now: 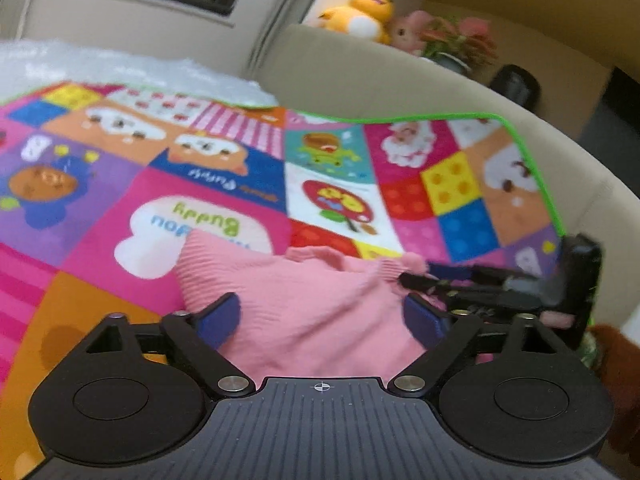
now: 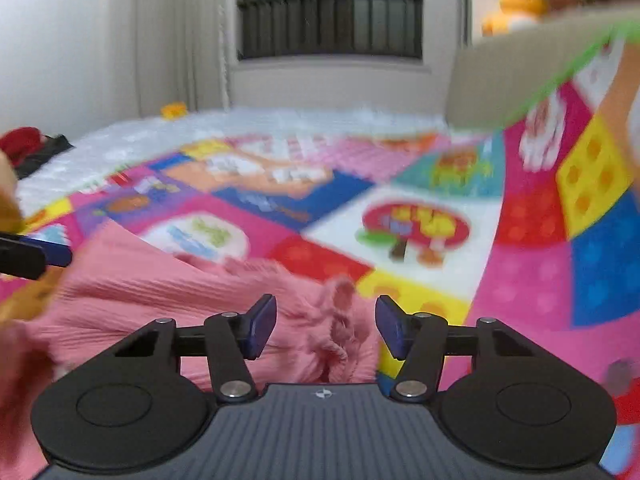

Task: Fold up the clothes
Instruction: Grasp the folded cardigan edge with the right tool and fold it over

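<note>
Both tools sit wide open right now, the left tool (image 1: 320, 320) and right tool (image 2: 326, 326) each with its fingers spread around bunched pink knit top (image 1: 304, 320) and gripping nothing. That top lies crumpled on the colourful play mat (image 1: 224, 184). I'd say pinch just one layer at an edge or cuff on each side, then pull apart evenly so it flattens before any fold.
</note>
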A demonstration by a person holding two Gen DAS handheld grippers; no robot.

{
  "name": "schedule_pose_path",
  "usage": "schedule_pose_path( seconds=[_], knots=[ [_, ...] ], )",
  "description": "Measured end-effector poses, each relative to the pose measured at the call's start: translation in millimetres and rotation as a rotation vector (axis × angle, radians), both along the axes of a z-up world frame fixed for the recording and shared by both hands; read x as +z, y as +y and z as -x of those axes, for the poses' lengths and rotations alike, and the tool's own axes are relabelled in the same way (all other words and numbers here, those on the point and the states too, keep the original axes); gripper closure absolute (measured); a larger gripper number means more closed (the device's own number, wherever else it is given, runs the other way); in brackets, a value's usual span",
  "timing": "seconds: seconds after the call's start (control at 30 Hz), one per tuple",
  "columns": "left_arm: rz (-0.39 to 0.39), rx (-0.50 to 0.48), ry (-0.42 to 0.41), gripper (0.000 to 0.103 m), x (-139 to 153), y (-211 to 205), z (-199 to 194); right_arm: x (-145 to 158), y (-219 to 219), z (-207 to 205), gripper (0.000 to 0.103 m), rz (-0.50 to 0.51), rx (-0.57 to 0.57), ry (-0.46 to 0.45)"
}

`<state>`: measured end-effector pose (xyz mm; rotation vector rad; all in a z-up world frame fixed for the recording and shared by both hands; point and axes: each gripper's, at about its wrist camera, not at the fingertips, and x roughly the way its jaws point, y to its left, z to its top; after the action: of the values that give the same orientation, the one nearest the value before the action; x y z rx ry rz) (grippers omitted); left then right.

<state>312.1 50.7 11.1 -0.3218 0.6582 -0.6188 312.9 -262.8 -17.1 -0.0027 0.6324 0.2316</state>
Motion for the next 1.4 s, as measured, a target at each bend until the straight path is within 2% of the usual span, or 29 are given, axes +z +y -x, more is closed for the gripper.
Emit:
schedule_pose_path(
  seconds=[0.03,0.17,0.27,0.37,0.43,0.5,0.53,0.57,0.6,0.63,0.7,0.8,0.93,1.07,1.2,1.27,1.33,1.4],
  knots=[
    [0.016,0.006,0.013,0.014,-5.4,2.5,-7.9,-4.1,-1.3,-5.5,0.086,-0.026,0.002,0.029],
    [0.05,0.024,0.033,0.014,-19.0,8.4,-32.9,8.9,-3.4,1.2,0.087,0.016,0.009,-0.047],
    [0.001,0.033,0.051,0.02,-34.6,0.0,-42.2,4.8,-6.3,-0.1,0.085,0.073,0.006,-0.024],
    [-0.049,0.037,0.058,0.018,-46.7,-8.2,-48.4,-6.6,-5.1,-2.2,0.083,0.119,0.019,0.007],
    [-0.074,0.031,0.045,0.017,-44.9,-11.2,-46.0,-4.8,-4.4,-0.1,0.077,0.136,0.024,0.003],
    [-0.081,0.024,0.048,0.017,-45.6,-11.2,-46.7,11.2,-3.2,9.2,0.066,0.133,0.032,-0.05],
    [-0.079,0.022,0.05,0.017,-45.8,-10.7,-47.2,18.9,-2.0,14.9,0.058,0.131,0.043,-0.084],
    [-0.076,0.021,0.051,0.017,-45.9,-9.7,-47.2,26.3,-2.2,21.1,0.049,0.108,0.062,-0.11],
    [-0.074,0.02,0.05,0.017,-46.2,-9.3,-46.9,30.1,-3.1,26.5,0.047,0.067,0.087,-0.115],
    [-0.073,0.019,0.048,0.017,-46.5,-9.5,-46.5,33.0,-4.2,31.7,0.046,0.023,0.112,-0.116],
    [-0.071,0.016,0.044,0.015,-47.1,-10.2,-46.0,23.8,-2.6,31.9,0.046,-0.018,0.145,-0.058],
    [-0.068,0.01,0.043,0.014,-47.7,-10.5,-46.2,-14.8,3.1,23.2,0.046,0.042,0.123,0.038],
    [-0.06,0.004,0.043,0.012,-49.0,-9.5,-46.7,-12.6,2.7,23.2,0.045,0.027,0.116,0.024],
    [-0.048,0.0,0.034,0.012,-50.8,-8.3,-45.2,7.1,-11.5,26.8,0.045,-0.047,0.095,-0.005],
    [-0.022,-0.001,0.039,0.011,-52.4,-4.5,-46.1,23.6,-46.6,41.3,0.046,-0.119,-0.034,-0.057],
    [-0.017,0.002,0.036,0.011,-52.5,-4.1,-45.5,21.7,-58.2,51.1,0.062,-0.098,-0.077,-0.039],
    [-0.013,0.005,0.032,0.011,-52.3,-3.8,-44.7,17.2,-66.9,62.2,0.068,-0.066,-0.114,-0.012],
    [-0.009,0.012,0.032,0.011,-51.0,-3.0,-44.1,8.2,-69.7,77.4,0.068,-0.053,-0.117,0.029]
  ],
)
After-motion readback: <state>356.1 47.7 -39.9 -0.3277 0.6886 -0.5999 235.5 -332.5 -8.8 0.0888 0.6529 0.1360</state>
